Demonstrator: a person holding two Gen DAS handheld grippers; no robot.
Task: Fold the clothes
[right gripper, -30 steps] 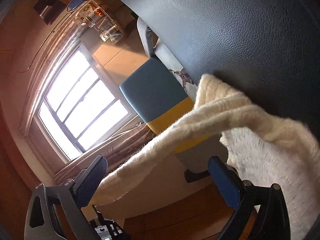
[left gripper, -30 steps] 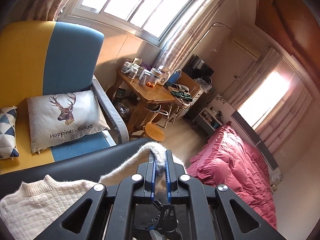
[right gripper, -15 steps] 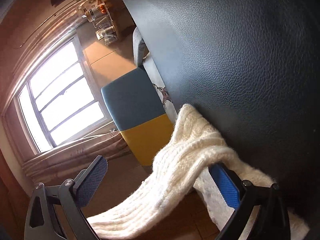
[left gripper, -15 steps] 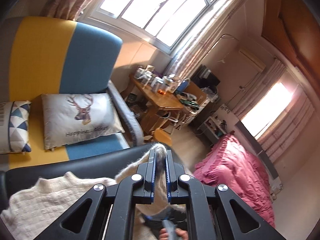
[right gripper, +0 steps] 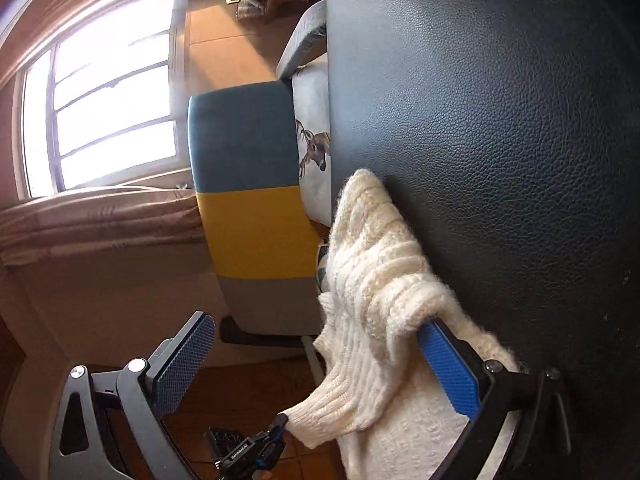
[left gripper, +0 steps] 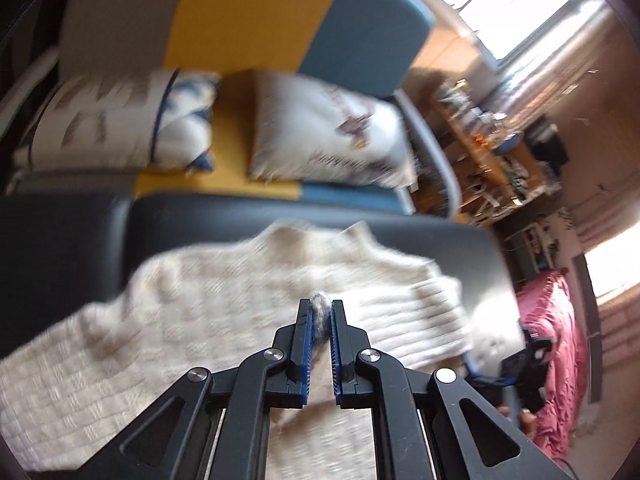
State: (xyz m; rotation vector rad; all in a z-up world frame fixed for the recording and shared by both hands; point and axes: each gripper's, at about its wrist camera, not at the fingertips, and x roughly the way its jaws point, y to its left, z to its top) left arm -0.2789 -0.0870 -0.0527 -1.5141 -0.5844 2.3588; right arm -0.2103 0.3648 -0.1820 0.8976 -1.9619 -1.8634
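A: Left wrist view — the left gripper (left gripper: 320, 308) is seen clamped on a tuft of the cream sweater (left gripper: 208, 312), fingers nearly together with knit pinched between the blue pads. The sweater is spread flat on the black leather surface (left gripper: 68, 236), collar at the far side. Heavy motion blur is noted.

B: Right wrist view — the right gripper (right gripper: 320, 364) is seen with fingers spread wide, nothing clamped. A ribbed sleeve (right gripper: 372, 280) is draped against the inner face of the right finger (right gripper: 452, 364); no pinch is shown. The left gripper is glimpsed at the bottom edge, holding the cuff.

A: Only in the left view: the whole sweater body, two cushions on the sofa (left gripper: 240, 20), a cluttered wooden table (left gripper: 480, 152) far right, pink bedding (left gripper: 556, 340) at the right edge.

B: Only in the right view: the window (right gripper: 104, 112), sharp leather grain, the deer print on one cushion (right gripper: 316, 148). The sofa is shown rotated.
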